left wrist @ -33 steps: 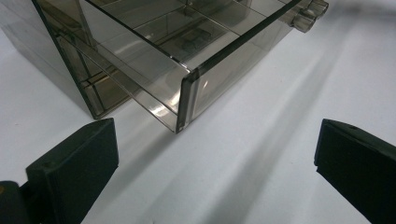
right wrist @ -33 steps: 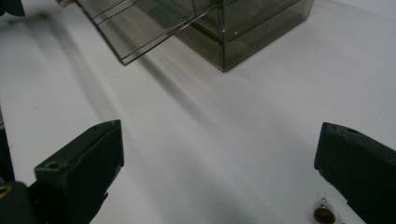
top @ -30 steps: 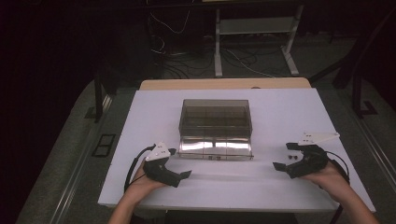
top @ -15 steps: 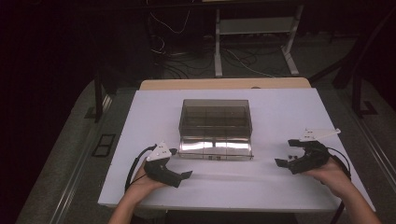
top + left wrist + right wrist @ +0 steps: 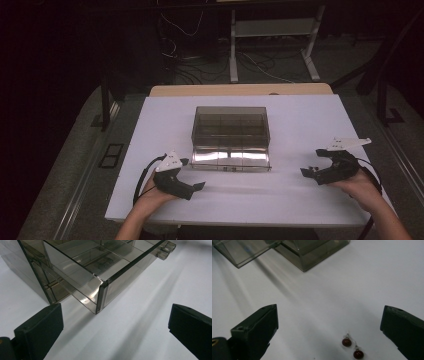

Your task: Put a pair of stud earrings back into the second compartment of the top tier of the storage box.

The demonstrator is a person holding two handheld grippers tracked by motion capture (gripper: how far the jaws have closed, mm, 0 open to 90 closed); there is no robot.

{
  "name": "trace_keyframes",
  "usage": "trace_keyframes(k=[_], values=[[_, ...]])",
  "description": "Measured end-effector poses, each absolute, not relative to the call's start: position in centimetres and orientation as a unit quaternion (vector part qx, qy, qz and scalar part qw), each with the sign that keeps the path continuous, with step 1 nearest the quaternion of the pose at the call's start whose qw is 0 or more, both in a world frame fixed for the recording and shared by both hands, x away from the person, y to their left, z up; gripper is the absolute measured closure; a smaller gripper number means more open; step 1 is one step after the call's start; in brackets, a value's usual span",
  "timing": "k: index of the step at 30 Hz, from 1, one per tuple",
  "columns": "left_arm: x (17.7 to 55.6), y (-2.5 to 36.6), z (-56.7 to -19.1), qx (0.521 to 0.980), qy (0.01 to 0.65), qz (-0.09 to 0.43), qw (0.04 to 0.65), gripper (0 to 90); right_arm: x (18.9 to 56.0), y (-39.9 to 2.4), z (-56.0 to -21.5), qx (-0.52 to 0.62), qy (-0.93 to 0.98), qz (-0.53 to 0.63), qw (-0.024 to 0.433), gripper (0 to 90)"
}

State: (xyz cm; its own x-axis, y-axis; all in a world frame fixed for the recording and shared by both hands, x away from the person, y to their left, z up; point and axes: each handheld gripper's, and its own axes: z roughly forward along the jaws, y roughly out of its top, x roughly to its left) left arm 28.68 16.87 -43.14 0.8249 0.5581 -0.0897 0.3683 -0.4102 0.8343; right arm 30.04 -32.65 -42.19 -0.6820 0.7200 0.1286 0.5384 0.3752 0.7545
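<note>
A: What sits nearest the right gripper (image 5: 329,322)?

B: Two small dark red round beads (image 5: 352,348), each on a bit of clear backing, like a pair of earrings. They lie on the white table (image 5: 362,277) between its jaws, nearer the right-hand jaw and low in the right gripper view. The two beads lie just beside each other. Nothing grips them.

A: How do those jaws stand?

B: Spread wide, with nothing between them but the beads on the table.

A: And ahead of that gripper?

B: A smoky clear plastic box (image 5: 312,250), well beyond the beads, up and to the left of the jaws.

A: Where is the left gripper (image 5: 115,322)?

B: Just in front of the box's pulled-out drawer (image 5: 100,280). The drawer's near corner points toward the gap between the jaws, closer to the left-hand one, without touching. Dividers split the drawer into compartments.

A: Its jaws?

B: Also wide apart, holding nothing.

A: From above?

B: The box (image 5: 230,131) sits mid-table, the left gripper (image 5: 177,180) and right gripper (image 5: 330,167) to either side of its front.
</note>
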Motion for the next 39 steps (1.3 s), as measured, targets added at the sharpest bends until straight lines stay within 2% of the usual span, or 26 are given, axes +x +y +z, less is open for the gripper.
trace_keyframes(k=[2, 8, 10, 14, 16, 19, 22, 28, 39], values=[[28.7, 16.9, -43.1, 0.833, 0.278, 0.102, 0.467, 0.0, 30.1, -32.9, -42.2, 0.386, 0.822, 0.403, 0.114, 4.2], [28.7, 16.9, -43.1, 0.830, 0.281, 0.102, 0.470, 0.0, 30.1, -33.3, -42.5, 0.395, 0.823, 0.390, 0.119, 4.6], [28.8, 16.9, -43.1, 0.831, 0.281, 0.102, 0.470, 0.0, 30.0, -33.6, -42.5, 0.395, 0.823, 0.391, 0.122, 14.8], [28.8, 16.9, -43.1, 0.830, 0.281, 0.101, 0.471, 0.0, 30.1, -34.2, -42.7, 0.411, 0.815, 0.389, 0.124, 16.0], [28.8, 16.9, -43.1, 0.830, 0.280, 0.100, 0.472, 0.0, 30.1, -34.5, -42.7, 0.410, 0.815, 0.390, 0.122, 23.2], [28.8, 16.9, -43.1, 0.829, 0.280, 0.099, 0.474, 0.0, 30.2, -34.9, -42.7, 0.417, 0.811, 0.392, 0.123, 24.9], [28.8, 16.9, -43.1, 0.830, 0.280, 0.099, 0.472, 0.0, 30.2, -35.0, -42.8, 0.418, 0.811, 0.390, 0.120, 31.0], [28.7, 16.9, -43.1, 0.827, 0.279, 0.096, 0.478, 0.0, 30.1, -35.1, -42.9, 0.418, 0.812, 0.388, 0.123, 36.6], [28.7, 16.9, -43.1, 0.828, 0.276, 0.097, 0.478, 0.0, 30.3, -35.5, -43.4, 0.424, 0.817, 0.372, 0.120, 52.6]])
